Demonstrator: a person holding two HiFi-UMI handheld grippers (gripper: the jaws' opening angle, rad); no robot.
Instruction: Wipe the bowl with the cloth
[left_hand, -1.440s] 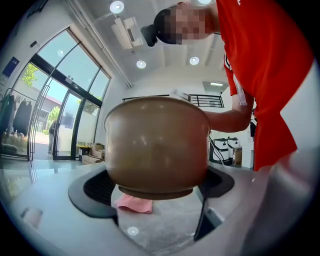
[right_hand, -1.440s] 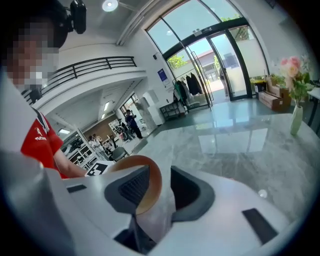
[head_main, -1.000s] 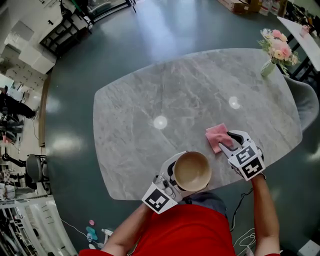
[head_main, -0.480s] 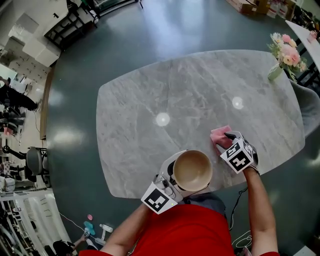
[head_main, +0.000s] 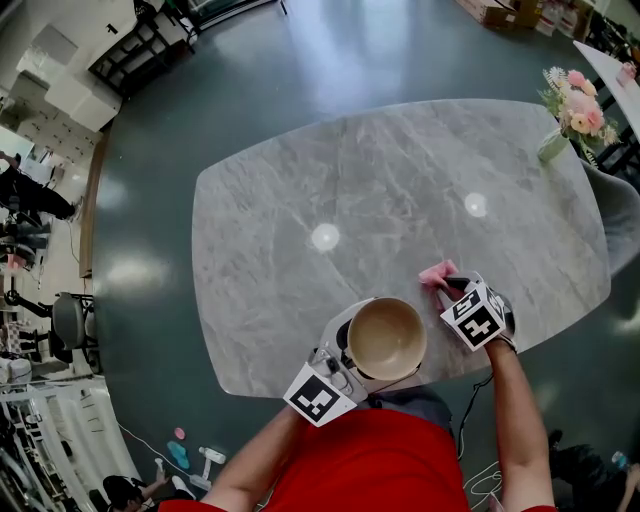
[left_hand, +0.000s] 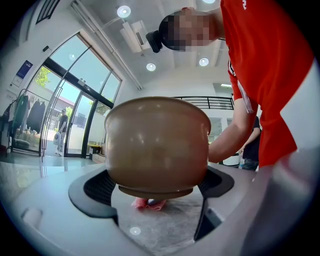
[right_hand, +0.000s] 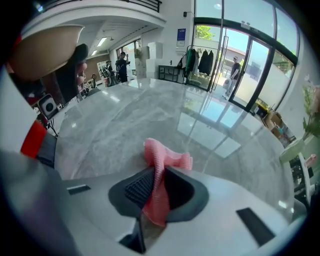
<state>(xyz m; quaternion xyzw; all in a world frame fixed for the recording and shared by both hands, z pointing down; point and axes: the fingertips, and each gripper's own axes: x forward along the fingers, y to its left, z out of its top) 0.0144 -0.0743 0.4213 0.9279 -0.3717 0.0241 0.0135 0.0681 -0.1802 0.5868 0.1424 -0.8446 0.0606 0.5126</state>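
Cloth (right_hand: 167, 157) is what we find between the pads of our right gripper (right_hand: 157, 192). Its jaws have just been closing and now stand narrow, pinching a fold of the pink fabric. The rest of it rises in a crumpled peak just ahead of the fingertips, and a short tail hangs back behind the pads. In the head view, this gripper (head_main: 452, 285) points steeply down at the grey marble table (head_main: 330, 180), with the bunched cloth (head_main: 437, 272) at its tip.

Our left gripper (left_hand: 157, 192) holds the tan bowl (left_hand: 157, 147). Its jaws are spread wide around the bowl's lower sides and its black pads press on either flank. The bowl's foot is clear of the table, and its mouth faces up. Under the foot, well ahead of this gripper, we glimpse the cloth (left_hand: 147, 203) lying on the marble.

Seen from above, the bowl (head_main: 386, 338) sits just beside the right gripper, on its inner side, in front of our left gripper (head_main: 352, 345), over the table's near edge.
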